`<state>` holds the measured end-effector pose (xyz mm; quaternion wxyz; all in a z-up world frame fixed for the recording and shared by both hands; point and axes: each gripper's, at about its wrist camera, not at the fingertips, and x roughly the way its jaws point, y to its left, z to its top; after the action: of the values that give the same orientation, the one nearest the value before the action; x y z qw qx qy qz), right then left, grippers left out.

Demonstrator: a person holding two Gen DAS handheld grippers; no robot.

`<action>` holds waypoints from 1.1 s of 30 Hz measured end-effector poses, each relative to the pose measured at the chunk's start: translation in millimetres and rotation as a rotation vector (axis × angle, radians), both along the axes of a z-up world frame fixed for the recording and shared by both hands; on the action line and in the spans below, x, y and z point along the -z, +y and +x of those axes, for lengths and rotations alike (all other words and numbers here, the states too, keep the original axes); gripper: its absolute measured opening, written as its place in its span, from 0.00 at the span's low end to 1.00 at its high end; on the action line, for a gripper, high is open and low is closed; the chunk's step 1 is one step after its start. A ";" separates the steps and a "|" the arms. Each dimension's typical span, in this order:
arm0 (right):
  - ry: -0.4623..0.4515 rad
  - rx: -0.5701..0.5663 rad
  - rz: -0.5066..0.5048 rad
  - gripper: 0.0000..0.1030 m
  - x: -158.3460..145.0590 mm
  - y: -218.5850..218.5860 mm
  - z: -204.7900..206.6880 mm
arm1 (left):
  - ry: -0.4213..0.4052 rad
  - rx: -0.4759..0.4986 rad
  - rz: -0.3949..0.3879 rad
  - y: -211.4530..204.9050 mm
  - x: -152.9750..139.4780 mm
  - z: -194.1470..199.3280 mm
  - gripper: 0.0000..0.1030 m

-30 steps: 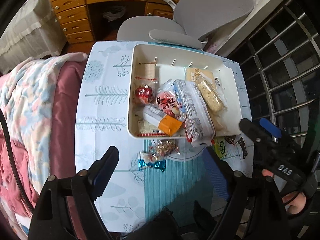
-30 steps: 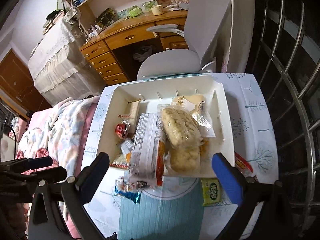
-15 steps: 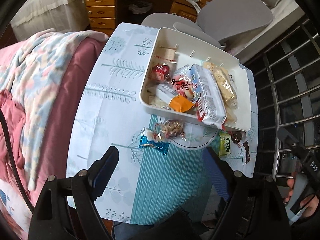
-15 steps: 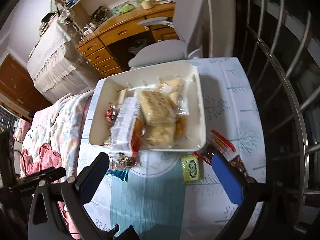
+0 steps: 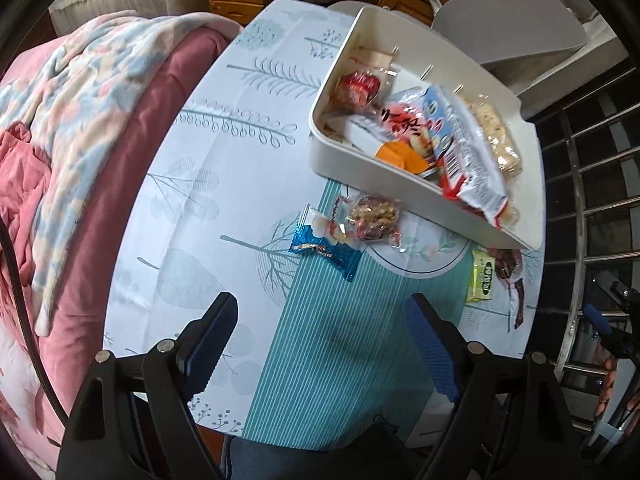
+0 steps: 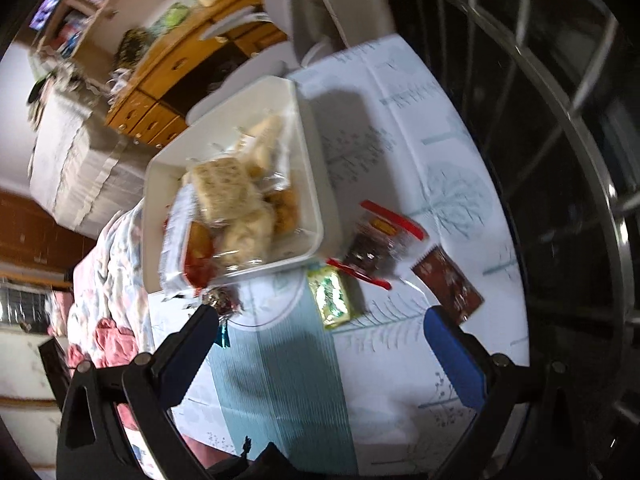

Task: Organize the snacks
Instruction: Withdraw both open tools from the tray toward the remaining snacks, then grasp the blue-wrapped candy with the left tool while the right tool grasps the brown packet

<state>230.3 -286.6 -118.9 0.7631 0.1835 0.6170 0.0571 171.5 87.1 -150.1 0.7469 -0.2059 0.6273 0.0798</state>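
A white tray (image 5: 352,172) full of wrapped snacks sits on the far right of the table; its near wall (image 6: 276,268) also shows in the right wrist view. In front of it lie a clear nut packet (image 5: 374,214) and a blue-wrapped candy (image 5: 326,250). A green packet (image 5: 482,278) (image 6: 334,294), a red-edged packet (image 6: 378,246) and a brown packet (image 6: 448,284) lie near the tray's right corner. My left gripper (image 5: 320,320) hangs open above the striped cloth, nearer than the blue candy. My right gripper (image 6: 320,322) is open just below the green packet. Nothing is between either pair of fingers.
A pink and floral blanket (image 5: 60,128) lies along the table's left edge. A grey chair (image 5: 520,28) and a wooden desk (image 6: 180,76) stand beyond the tray. Metal window bars (image 6: 560,120) run close along the right side. A person's legs show under the near table edge.
Both grippers have come lower and rolled, so the table looks larger and tilted. The right gripper has shifted right, from facing the tray to over the loose packets. Jaws stayed open.
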 end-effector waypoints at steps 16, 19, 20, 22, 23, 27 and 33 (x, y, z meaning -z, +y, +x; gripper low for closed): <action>0.330 0.410 0.085 1.00 87.9 -73.7 2.9 | -0.043 0.056 0.006 -3.2 63.9 38.2 0.82; 0.383 0.498 0.099 1.00 103.9 -84.2 0.6 | -0.041 0.082 0.007 -4.6 74.8 43.2 0.82; 0.397 0.526 0.100 1.00 108.7 -86.9 -0.3 | -0.041 0.083 0.008 -4.5 77.0 44.1 0.82; 0.423 0.569 0.099 1.00 118.1 -92.1 -0.8 | -0.030 0.085 0.005 -3.7 85.9 47.1 0.82; 0.434 0.581 0.099 1.00 122.0 -93.4 -0.6 | -0.020 0.084 0.007 -3.2 89.7 48.0 0.82; 0.461 0.653 0.100 0.94 136.6 -97.3 -2.0 | 0.014 0.073 0.007 1.2 102.8 50.7 0.82; 0.490 0.687 0.076 0.82 151.8 -101.4 -0.9 | 0.048 0.071 0.012 3.5 115.5 54.2 0.82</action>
<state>229.4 -388.0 -270.8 0.5613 0.4145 0.6807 -0.2233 225.7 90.6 -265.6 0.7351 -0.1771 0.6515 0.0621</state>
